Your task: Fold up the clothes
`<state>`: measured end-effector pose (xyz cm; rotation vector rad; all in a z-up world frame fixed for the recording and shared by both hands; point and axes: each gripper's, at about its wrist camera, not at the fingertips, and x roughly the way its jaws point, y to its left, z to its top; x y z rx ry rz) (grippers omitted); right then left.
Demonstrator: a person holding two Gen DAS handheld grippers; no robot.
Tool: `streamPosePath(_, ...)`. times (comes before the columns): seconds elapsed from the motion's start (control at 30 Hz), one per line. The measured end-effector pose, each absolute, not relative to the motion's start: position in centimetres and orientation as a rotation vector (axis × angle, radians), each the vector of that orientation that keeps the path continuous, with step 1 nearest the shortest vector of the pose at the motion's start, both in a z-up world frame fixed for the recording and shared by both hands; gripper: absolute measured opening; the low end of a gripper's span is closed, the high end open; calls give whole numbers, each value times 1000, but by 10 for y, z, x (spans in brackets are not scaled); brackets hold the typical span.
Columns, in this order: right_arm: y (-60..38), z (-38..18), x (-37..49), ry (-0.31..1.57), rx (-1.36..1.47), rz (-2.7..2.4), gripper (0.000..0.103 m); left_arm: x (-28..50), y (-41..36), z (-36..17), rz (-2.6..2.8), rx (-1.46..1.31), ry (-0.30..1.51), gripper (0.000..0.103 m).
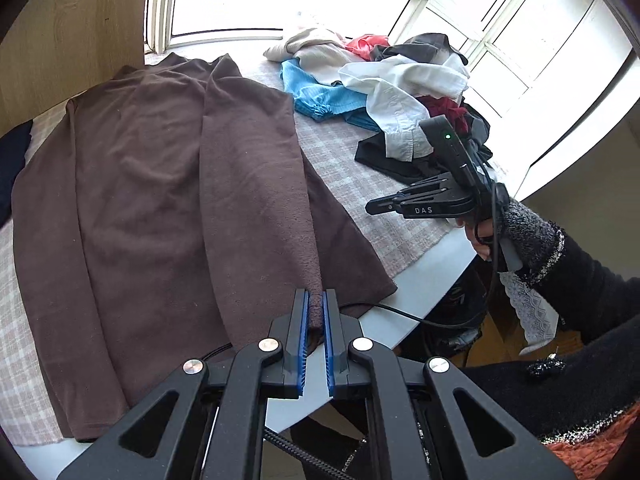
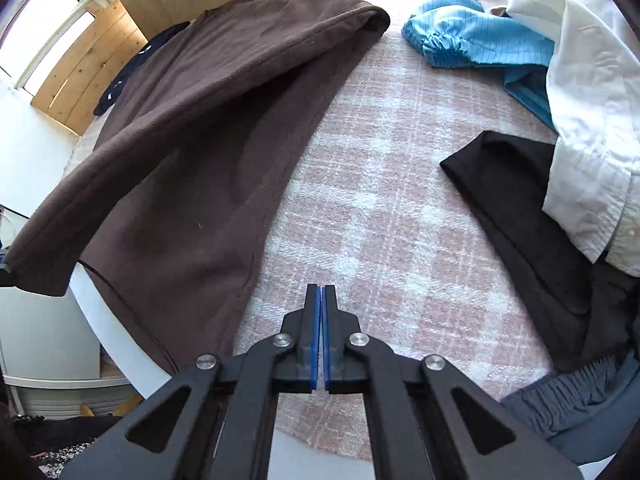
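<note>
A large brown fleece garment (image 1: 160,184) is spread over the pink-and-white checked tablecloth (image 2: 380,208), with one long edge already turned in over the body, so the fold is judged to be at an early stage. The left gripper (image 1: 316,312) is seen closed narrowly on a corner of that brown fabric at the near table edge, the cloth pinched between its blue pads (image 1: 306,320). The right gripper (image 2: 321,308) is seen with its jaws pressed together on nothing, above the bare checked cloth just beside the garment's hem.

Much is judged to be left: the brown garment is not yet a compact stack, and an unsorted heap is waiting near the window, including a crumpled white shirt (image 1: 404,92), a light blue garment (image 1: 320,92) and a black piece (image 2: 532,240).

The garment's far end is cut off by the wooden panel (image 1: 72,32). How many pieces the heap holds cannot be told.
</note>
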<state>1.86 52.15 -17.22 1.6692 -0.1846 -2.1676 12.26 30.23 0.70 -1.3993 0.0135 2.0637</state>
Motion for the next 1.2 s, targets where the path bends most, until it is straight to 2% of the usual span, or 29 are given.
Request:
streamPosePath(0.07, 525, -163, 29, -302, 1640, -2173, 8, 125, 306, 2, 2053, -1409, 44, 6)
streamPosePath(0.13, 515, -160, 42, -314, 1630, -2134, 24, 127, 306, -1, 2035, -1410, 43, 7)
streamPosePath(0.17, 507, -162, 47, -292, 1637, -2122, 27, 127, 305, -1, 2032, -1408, 36, 7)
streamPosePath(0.33, 482, -161, 76, -87, 1660, -2026, 27, 125, 312, -5, 1998, -1387, 11, 7)
streamPosePath(0.5, 522, -70, 117, -213, 1414, -1967, 27, 122, 334, -2, 1905, -1358, 9, 9)
streamPosePath(0.53, 526, -53, 125, -241, 1352, -1954, 27, 124, 339, -1, 1885, -1353, 26, 14)
streamPosePath(0.57, 529, -37, 132, -270, 1283, -1949, 27, 127, 342, 0, 1869, -1355, 42, 25)
streamPosePath(0.6, 532, -21, 139, -297, 1214, -1943, 32, 130, 344, 1, 1855, -1362, 56, 31)
streamPosePath(0.63, 530, -10, 141, -316, 1165, -1962, 47, 133, 342, 4, 1857, -1354, 70, 37)
streamPosePath(0.7, 525, -6, 134, -294, 1160, -2074, 60, 139, 333, 11, 1880, -1319, 97, 37)
streamPosePath(0.8, 522, -22, 103, -229, 1203, -2185, 60, 141, 312, 2, 1939, -1332, 122, 44)
streamPosePath(0.9, 519, -42, 52, -220, 1256, -2254, 60, 144, 312, -29, 1949, -1395, 120, 44)
streamPosePath(1.03, 509, -59, -22, -146, 1294, -2286, 60, 153, 328, -69, 2012, -1419, 216, 44)
streamPosePath(1.1, 504, -64, -56, -116, 1300, -2281, 60, 150, 332, -85, 2038, -1452, 192, 43)
streamPosePath(1.2, 494, -72, -99, 88, 1292, -2328, 60, 145, 332, -97, 2088, -1481, 123, 40)
